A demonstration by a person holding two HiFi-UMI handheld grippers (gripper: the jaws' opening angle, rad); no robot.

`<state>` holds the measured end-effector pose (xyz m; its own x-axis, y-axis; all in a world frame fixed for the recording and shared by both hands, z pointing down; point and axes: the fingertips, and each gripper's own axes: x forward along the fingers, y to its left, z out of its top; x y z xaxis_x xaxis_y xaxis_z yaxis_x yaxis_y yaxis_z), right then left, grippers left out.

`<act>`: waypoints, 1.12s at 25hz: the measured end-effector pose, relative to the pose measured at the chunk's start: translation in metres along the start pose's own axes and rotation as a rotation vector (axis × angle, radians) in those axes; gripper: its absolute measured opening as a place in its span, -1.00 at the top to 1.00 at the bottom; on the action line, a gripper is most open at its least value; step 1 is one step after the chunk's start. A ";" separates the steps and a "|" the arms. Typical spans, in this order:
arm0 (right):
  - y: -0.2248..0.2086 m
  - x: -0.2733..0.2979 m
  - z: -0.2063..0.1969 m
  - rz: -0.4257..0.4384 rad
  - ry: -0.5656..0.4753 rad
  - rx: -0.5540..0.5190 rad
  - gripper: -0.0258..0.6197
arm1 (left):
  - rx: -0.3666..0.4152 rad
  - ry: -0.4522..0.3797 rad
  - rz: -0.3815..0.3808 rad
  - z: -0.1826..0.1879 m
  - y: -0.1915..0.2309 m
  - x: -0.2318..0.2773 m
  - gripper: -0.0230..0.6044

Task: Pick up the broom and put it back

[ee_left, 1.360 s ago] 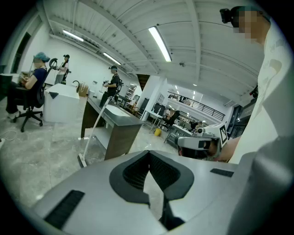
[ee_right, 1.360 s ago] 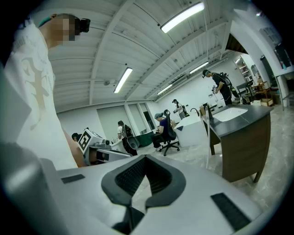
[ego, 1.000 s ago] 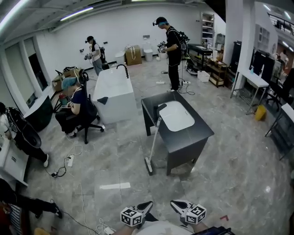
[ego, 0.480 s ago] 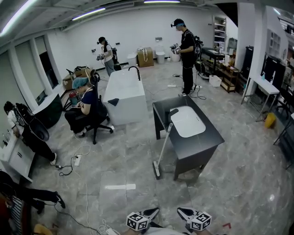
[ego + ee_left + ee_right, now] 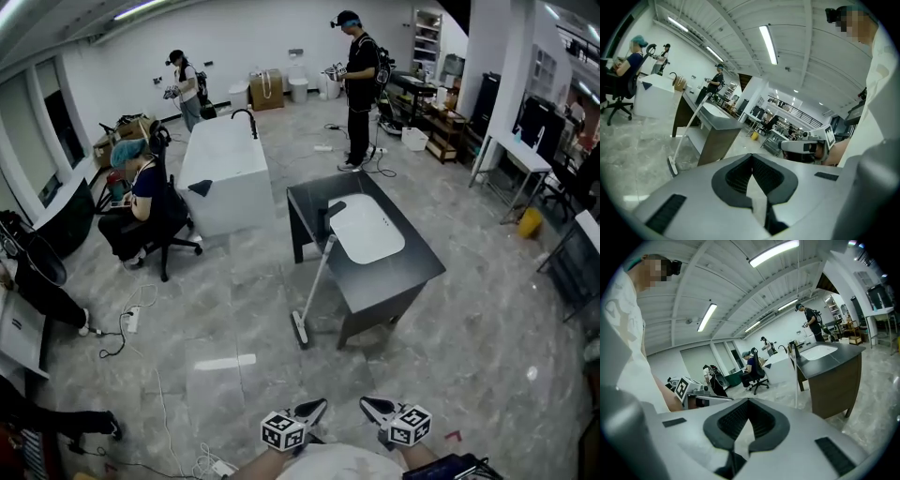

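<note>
Currently broom (image 5: pixel 314 281) leans against dark cabinet (image 5: pixel 417 267); left gripper (image 5: pixel 309 410), right gripper (image 5: pixel 375 409) well apart from it, fingers closed, empty.

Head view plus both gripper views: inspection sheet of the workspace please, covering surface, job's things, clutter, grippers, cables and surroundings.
Surface: grey marbled floor, glossy; dark cabinet with a white basin mid-room.
Job's things: broom leaning on the cabinet's left side, head on the floor, not yet picked up.
Clutter: white strip on the floor; cardboard box at the far wall.
Grippers: left gripper and right gripper both low near the person, jaw tips together, nothing between them.
Cables: power strip with lead on the floor at left; loose cable near the person's feet.
Surroundings: white bathtub; seated person; standing person.
</note>
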<state>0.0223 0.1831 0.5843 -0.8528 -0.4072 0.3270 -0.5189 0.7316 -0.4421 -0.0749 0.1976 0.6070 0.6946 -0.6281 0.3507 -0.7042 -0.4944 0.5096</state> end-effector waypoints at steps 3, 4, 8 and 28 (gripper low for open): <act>-0.007 0.018 0.022 -0.018 -0.003 -0.009 0.87 | 0.009 0.002 -0.025 0.023 0.016 0.008 0.89; -0.008 0.023 0.028 -0.028 -0.006 -0.006 0.87 | 0.014 0.007 -0.034 0.030 0.021 0.010 0.89; -0.018 0.041 0.043 -0.070 -0.014 0.001 0.87 | 0.034 0.019 -0.063 0.054 0.042 0.017 0.89; -0.048 0.120 0.081 -0.192 0.000 0.005 0.87 | 0.013 0.011 -0.044 0.095 0.141 -0.012 0.89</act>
<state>-0.0593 0.0546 0.5772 -0.7379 -0.5393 0.4057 -0.6725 0.6377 -0.3756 -0.1967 0.0786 0.5999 0.7264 -0.5992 0.3367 -0.6749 -0.5290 0.5144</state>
